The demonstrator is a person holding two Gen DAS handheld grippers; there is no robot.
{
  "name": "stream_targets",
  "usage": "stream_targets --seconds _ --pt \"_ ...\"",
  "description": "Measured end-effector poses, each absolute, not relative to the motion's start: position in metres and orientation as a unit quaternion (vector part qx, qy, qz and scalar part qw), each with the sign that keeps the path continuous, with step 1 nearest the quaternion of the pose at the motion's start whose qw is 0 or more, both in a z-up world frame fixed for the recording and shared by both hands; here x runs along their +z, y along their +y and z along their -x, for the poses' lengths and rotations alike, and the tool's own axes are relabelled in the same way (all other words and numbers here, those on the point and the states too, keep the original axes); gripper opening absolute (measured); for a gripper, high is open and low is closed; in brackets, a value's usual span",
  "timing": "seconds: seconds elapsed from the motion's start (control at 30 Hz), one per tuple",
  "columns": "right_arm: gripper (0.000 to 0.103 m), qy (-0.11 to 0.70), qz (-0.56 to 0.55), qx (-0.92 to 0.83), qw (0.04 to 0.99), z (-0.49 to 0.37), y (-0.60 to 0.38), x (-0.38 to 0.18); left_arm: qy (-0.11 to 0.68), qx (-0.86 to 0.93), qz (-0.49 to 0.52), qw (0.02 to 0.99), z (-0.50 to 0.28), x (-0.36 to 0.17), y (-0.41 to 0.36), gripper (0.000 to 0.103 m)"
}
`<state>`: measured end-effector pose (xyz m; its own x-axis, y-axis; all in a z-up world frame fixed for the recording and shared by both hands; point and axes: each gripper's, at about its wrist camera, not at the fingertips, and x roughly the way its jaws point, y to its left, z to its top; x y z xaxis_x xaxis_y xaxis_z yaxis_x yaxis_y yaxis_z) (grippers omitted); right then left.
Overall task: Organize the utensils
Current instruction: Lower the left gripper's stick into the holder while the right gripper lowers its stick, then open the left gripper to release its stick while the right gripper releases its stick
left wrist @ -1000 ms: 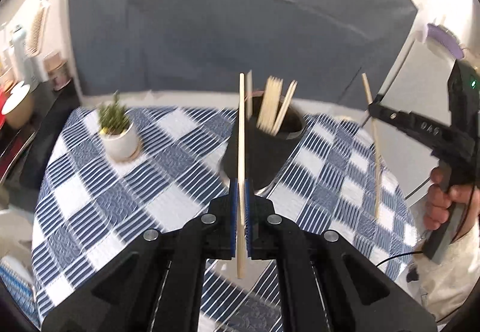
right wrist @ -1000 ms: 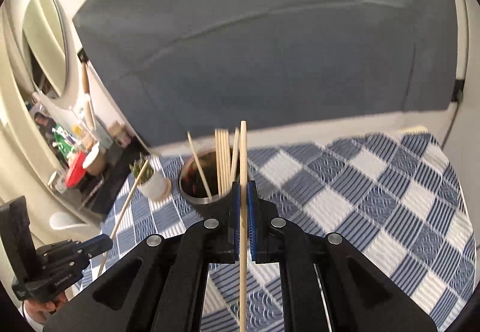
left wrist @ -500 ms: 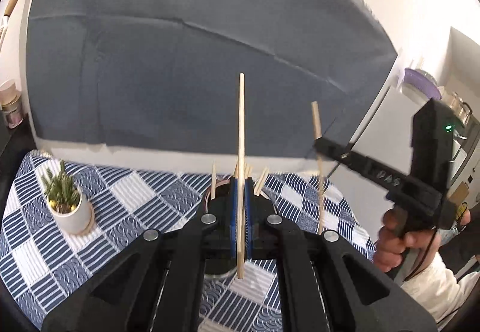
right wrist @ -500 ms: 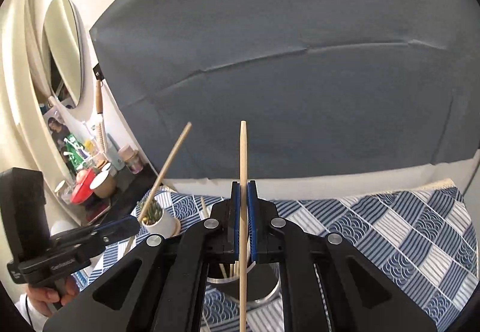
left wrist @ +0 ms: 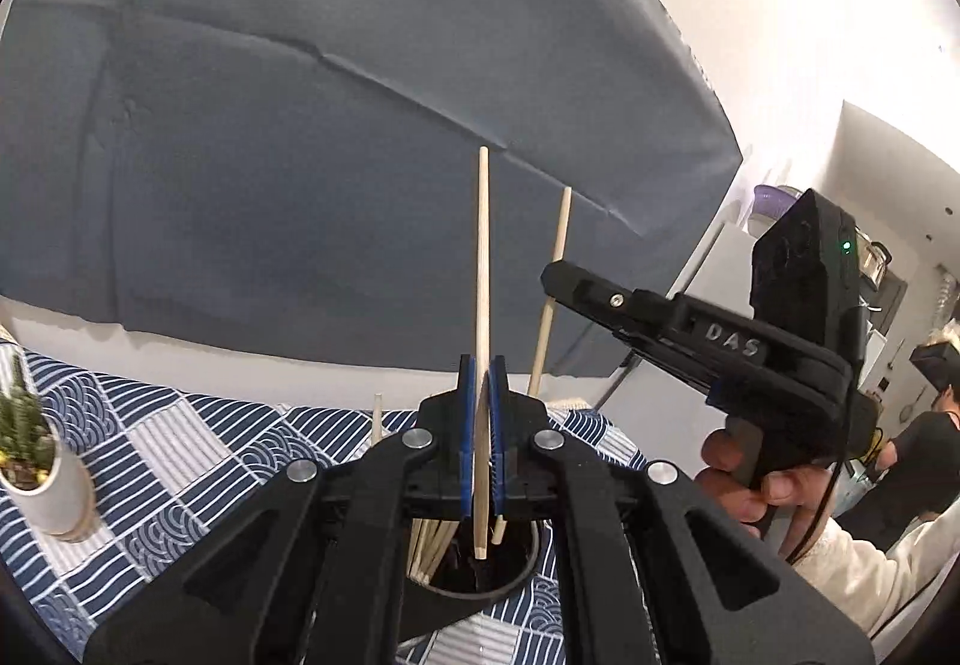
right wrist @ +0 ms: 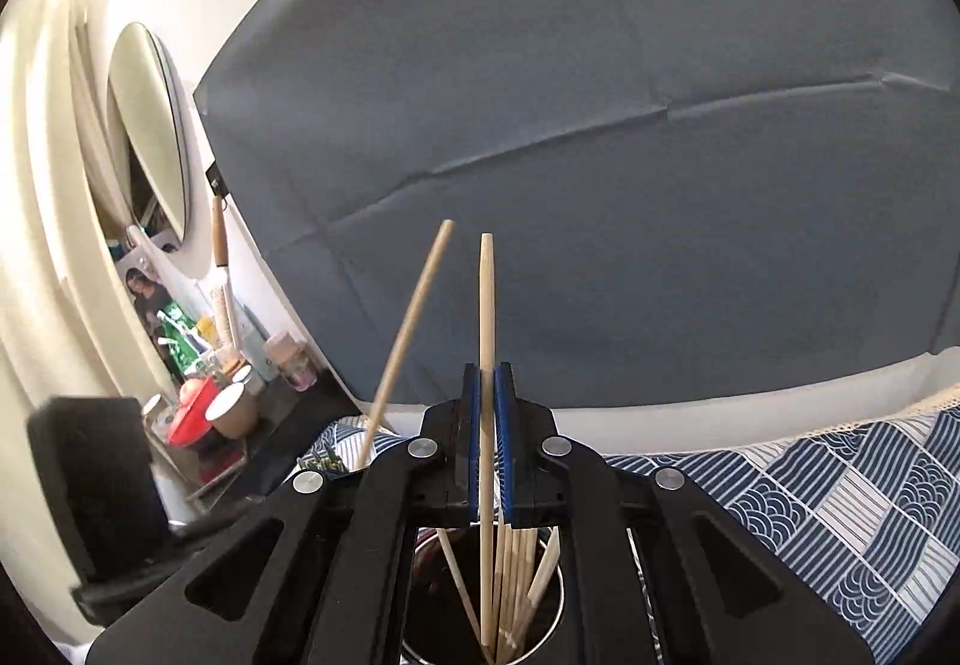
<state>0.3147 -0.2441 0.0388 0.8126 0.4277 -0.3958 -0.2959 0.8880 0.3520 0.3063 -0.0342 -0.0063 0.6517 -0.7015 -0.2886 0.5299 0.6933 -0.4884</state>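
Left gripper (left wrist: 482, 413) clamping 1 wooden chopstick (left wrist: 482, 269) between blue pads, stick standing upright, lower tip hanging just over the mouth of the dark round holder (left wrist: 480, 584). Holder sitting on the blue-and-white patterned tablecloth (left wrist: 180, 461), already carrying a bundle of other chopsticks (left wrist: 429, 545) leaning against its left wall. Small potted plant (left wrist: 36, 461) standing at the left edge of the cloth, well apart from the holder.

Right gripper (right wrist: 487, 419) pinching a 2nd chopstick (right wrist: 486, 317) the same way, upright, lower end reaching down inside the holder (right wrist: 555, 611) among the sticks (right wrist: 522, 575) gathered there. Same gripper showing from the side in the left wrist view (left wrist: 555, 278), held in a hand (left wrist: 753, 494), its stick (left wrist: 555, 269) tilting slightly and standing just beside the left one. Other gripper's stick (right wrist: 414, 317) slanting up at the left of the right wrist view, near the 2nd chopstick but not touching.

Grey backdrop sheet (right wrist: 600, 155) hanging behind the table. Oval mirror (right wrist: 150, 131) and a cluttered shelf (right wrist: 222, 401) sitting at far left.
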Motion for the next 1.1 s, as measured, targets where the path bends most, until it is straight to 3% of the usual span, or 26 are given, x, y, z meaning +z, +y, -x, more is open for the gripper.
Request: stream_targets --seconds 0.5,1.1 --pt "0.005 0.278 -0.107 0.189 0.936 -0.319 -0.246 0.002 0.22 -0.375 0.185 0.881 -0.308 -0.055 -0.045 0.005" --pt "0.009 0.309 -0.072 0.181 0.931 -0.286 -0.239 -0.023 0.213 -0.352 0.149 0.899 -0.269 -0.064 -0.031 0.005"
